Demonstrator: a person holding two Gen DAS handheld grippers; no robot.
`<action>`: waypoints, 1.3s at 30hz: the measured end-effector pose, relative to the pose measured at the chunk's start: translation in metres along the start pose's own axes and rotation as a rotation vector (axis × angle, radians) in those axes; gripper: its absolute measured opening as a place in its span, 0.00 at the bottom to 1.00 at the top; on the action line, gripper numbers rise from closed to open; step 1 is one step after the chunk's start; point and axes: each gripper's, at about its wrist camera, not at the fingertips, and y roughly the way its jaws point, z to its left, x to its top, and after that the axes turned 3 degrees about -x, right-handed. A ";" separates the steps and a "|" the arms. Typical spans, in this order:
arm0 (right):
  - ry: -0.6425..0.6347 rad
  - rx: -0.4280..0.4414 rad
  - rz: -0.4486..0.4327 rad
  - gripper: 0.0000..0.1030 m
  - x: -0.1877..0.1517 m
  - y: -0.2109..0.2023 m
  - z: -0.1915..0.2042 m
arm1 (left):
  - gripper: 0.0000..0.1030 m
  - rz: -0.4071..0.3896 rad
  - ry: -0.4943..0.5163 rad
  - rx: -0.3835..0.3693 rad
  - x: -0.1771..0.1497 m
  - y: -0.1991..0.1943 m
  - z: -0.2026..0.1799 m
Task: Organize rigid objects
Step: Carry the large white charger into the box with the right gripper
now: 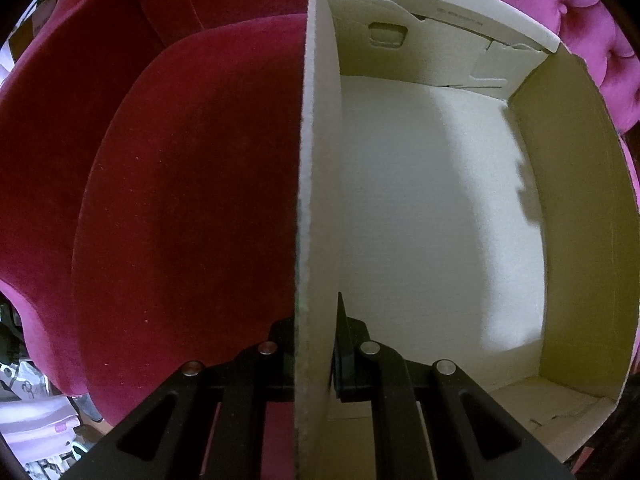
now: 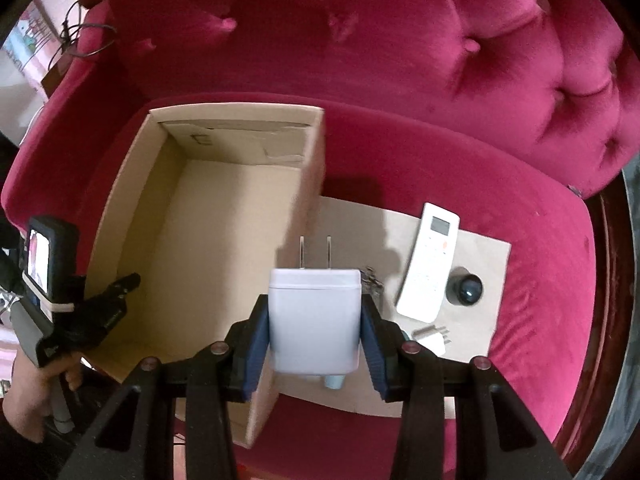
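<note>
My right gripper [image 2: 314,336] is shut on a white two-prong charger block [image 2: 314,320], held in the air over the right wall of an open cardboard box [image 2: 132,184] on a red sofa. The box is empty inside. My left gripper [image 1: 316,344] is shut on the box's left wall [image 1: 316,160], one finger on each side of the cardboard; in the right wrist view the left gripper [image 2: 120,288] is at the box's left edge. On a cardboard sheet [image 2: 488,280] right of the box lie a white remote [image 2: 430,264], a dark round object [image 2: 466,290] and a small plug adapter [image 2: 434,336].
The red velvet sofa seat [image 2: 420,152] and tufted backrest [image 2: 440,40] surround the box. A person's hand [image 2: 28,400] holds the left gripper handle at the lower left. Cables [image 2: 80,36] hang over the sofa arm. Some small metal pieces [image 2: 372,278] lie beside the remote.
</note>
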 end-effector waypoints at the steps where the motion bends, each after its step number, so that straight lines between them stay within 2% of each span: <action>1: -0.008 0.003 0.000 0.44 0.002 0.001 0.005 | 0.10 0.000 -0.001 -0.001 -0.001 0.000 0.000; 10: -0.079 0.039 0.024 0.44 0.022 0.030 0.051 | 0.10 -0.001 -0.007 -0.014 -0.004 0.001 0.011; 22: -0.082 0.089 0.091 0.44 0.046 0.090 0.087 | 0.10 -0.007 -0.025 -0.025 -0.008 0.007 0.021; 31: -0.085 0.076 0.147 0.44 0.056 0.136 0.104 | 0.10 -0.009 -0.027 -0.033 -0.012 0.010 0.024; 39: -0.074 0.075 0.174 0.44 0.055 0.158 0.109 | 0.10 -0.016 -0.034 -0.047 -0.017 0.014 0.033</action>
